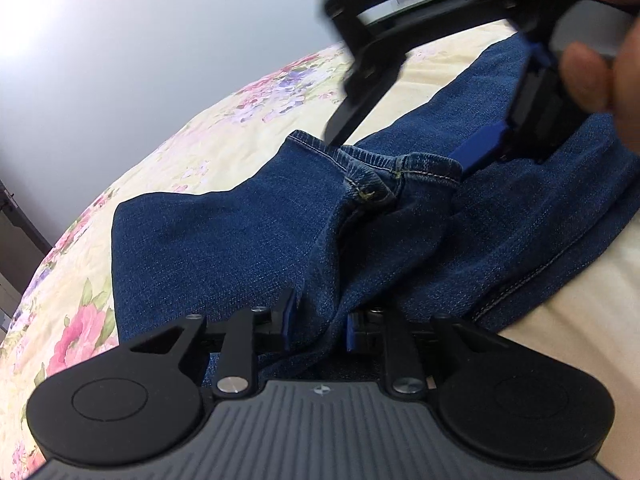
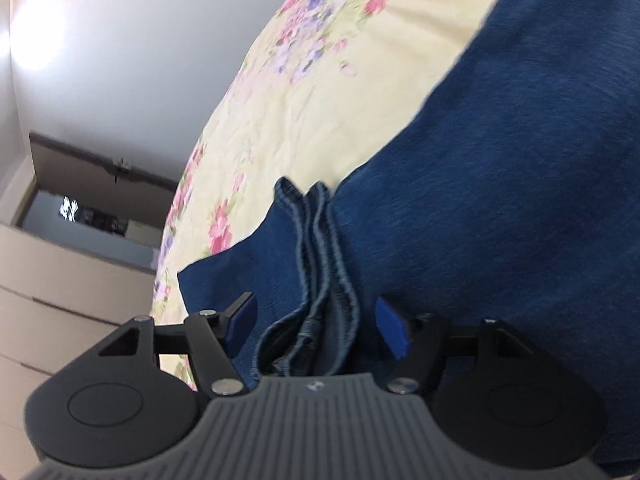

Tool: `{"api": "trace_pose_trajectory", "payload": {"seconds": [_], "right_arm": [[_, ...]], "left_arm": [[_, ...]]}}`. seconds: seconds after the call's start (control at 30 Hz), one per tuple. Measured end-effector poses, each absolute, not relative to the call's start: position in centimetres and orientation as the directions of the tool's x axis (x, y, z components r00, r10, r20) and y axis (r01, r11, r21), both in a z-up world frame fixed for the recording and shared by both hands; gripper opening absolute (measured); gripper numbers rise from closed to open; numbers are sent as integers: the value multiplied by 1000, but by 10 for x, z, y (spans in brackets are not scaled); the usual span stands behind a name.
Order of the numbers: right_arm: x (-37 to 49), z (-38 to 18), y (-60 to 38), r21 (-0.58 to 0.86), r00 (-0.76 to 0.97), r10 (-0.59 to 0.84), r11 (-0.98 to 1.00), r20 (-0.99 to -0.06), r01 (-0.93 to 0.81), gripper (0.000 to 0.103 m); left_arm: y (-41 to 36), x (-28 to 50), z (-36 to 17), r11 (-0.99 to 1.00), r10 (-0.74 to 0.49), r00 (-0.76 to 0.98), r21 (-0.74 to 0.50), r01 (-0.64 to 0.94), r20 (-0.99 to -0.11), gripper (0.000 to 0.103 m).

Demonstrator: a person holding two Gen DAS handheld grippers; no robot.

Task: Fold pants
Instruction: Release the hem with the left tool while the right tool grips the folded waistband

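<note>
Dark blue denim pants (image 1: 224, 236) lie on a floral bedspread (image 1: 168, 152). My left gripper (image 1: 318, 322) is shut on a bunched fold of the pants, the cloth pinched between its blue pads. My right gripper (image 2: 316, 322) has its jaws spread, with the stitched hems (image 2: 320, 240) of the pants lying between the pads (image 2: 390, 326) without being pinched. In the left wrist view the right gripper (image 1: 400, 148) shows at the upper right, over the hem edge (image 1: 400, 164), held by a hand (image 1: 592, 76).
The cream bedspread with pink and purple flowers (image 2: 304, 92) covers the bed. A grey wall (image 1: 140, 40) lies behind. Wooden furniture and a doorway (image 2: 80, 216) stand beyond the bed's left edge.
</note>
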State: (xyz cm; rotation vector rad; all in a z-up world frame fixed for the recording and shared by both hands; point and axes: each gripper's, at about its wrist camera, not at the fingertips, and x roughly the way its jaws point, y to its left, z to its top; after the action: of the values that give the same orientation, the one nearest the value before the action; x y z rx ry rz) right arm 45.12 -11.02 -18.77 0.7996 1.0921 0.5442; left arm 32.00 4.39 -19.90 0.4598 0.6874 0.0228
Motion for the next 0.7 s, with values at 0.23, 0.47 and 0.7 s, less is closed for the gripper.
{"api": "trace_pose_trajectory", "payload": {"seconds": [0.23,0.47,0.7], "right_arm": [[457,-186,-69,662,304,652,745,-694,-87,15],[435,-182,-122,785,324,751,618,-575,-40,5],[420,-200,-142,727,380,702,679,-602,-102,6]], "left_arm": [[46,311,-191,916,143,789,382,123,-598,26],[64,272,-166,954,4,861,259,149,-509,45],[109,262,-145,994,39,889,109,12,-457,48]]}}
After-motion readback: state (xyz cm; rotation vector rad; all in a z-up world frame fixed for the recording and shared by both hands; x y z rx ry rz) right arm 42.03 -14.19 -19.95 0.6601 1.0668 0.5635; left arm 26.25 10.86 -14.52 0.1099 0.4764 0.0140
